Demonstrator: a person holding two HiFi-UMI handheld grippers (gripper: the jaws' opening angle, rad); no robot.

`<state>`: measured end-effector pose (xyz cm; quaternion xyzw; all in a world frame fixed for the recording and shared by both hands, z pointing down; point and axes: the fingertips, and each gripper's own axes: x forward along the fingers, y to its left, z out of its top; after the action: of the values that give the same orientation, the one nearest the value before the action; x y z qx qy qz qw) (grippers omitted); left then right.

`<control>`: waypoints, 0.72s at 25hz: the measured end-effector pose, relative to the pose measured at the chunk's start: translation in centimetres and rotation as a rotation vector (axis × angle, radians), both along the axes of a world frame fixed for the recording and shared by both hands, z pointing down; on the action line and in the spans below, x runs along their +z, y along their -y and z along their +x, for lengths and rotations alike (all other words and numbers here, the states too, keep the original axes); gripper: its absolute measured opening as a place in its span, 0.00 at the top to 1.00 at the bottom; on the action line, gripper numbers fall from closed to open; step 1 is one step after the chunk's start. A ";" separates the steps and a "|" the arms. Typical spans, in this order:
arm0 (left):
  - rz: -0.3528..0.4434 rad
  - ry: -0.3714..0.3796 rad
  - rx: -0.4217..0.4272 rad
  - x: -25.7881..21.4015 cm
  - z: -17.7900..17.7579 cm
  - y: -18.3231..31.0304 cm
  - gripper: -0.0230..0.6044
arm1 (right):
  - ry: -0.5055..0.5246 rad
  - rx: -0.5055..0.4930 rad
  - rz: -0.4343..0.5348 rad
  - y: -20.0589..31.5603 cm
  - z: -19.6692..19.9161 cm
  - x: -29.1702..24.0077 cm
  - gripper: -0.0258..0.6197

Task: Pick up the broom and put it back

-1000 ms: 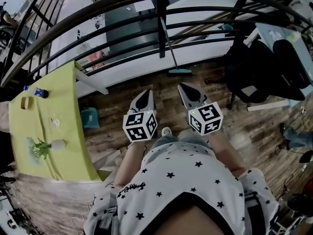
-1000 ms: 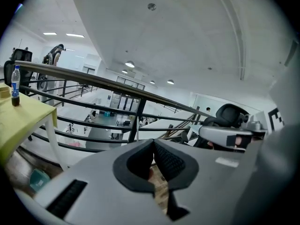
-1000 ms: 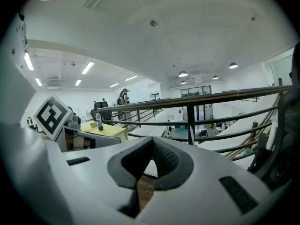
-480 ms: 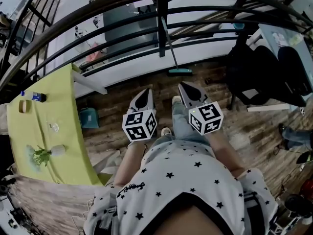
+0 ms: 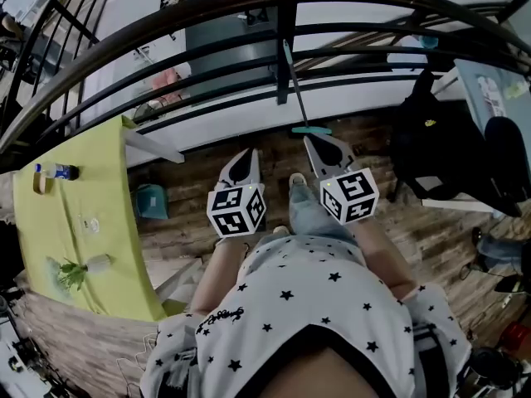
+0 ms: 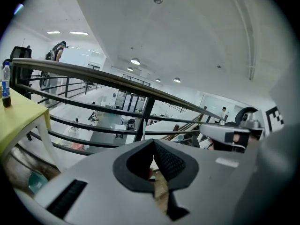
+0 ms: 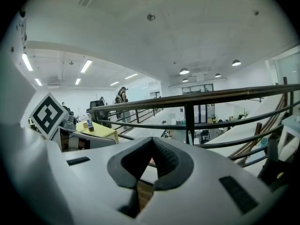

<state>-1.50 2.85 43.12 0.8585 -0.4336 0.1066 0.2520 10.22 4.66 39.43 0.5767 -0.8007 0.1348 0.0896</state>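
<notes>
The broom (image 5: 297,98) leans upright against the black railing (image 5: 207,66), its teal head (image 5: 310,129) on the wooden floor just beyond my grippers. My left gripper (image 5: 246,155) is shut and holds nothing; its tips lie left of and short of the broom head. The right gripper (image 5: 312,144) is shut and empty too, its tip just below the broom head. In the left gripper view the jaws (image 6: 153,142) meet, with the railing behind them. The right gripper view shows its jaws (image 7: 152,140) closed before the railing post (image 7: 189,123).
A yellow-green table (image 5: 75,222) stands at the left, carrying a bottle (image 5: 54,171) and a small plant (image 5: 73,272). A teal bin (image 5: 152,199) sits beneath its edge. A black chair (image 5: 440,148) stands at the right. The person's legs are below the grippers.
The person has stepped forward to the railing. The broom head now lies closer to both gripper tips, and the table has slid back on the left. Both grippers stay shut.
</notes>
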 end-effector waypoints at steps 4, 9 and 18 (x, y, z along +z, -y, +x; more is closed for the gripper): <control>-0.006 0.006 -0.014 -0.1 1.5 2.8 0.95 | 0.003 -0.016 -0.001 3.3 1.7 -0.1 0.97; -0.009 0.009 -0.038 0.0 3.7 6.6 0.95 | 0.002 -0.032 -0.005 7.4 4.3 0.0 0.97; -0.047 0.006 -0.109 1.2 6.4 12.5 0.95 | 0.003 -0.086 -0.043 14.5 7.4 2.0 0.97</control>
<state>4.87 -9.68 44.35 0.8271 -0.4781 0.1055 0.2760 17.59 -9.83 41.45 0.5394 -0.8220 0.1487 0.1066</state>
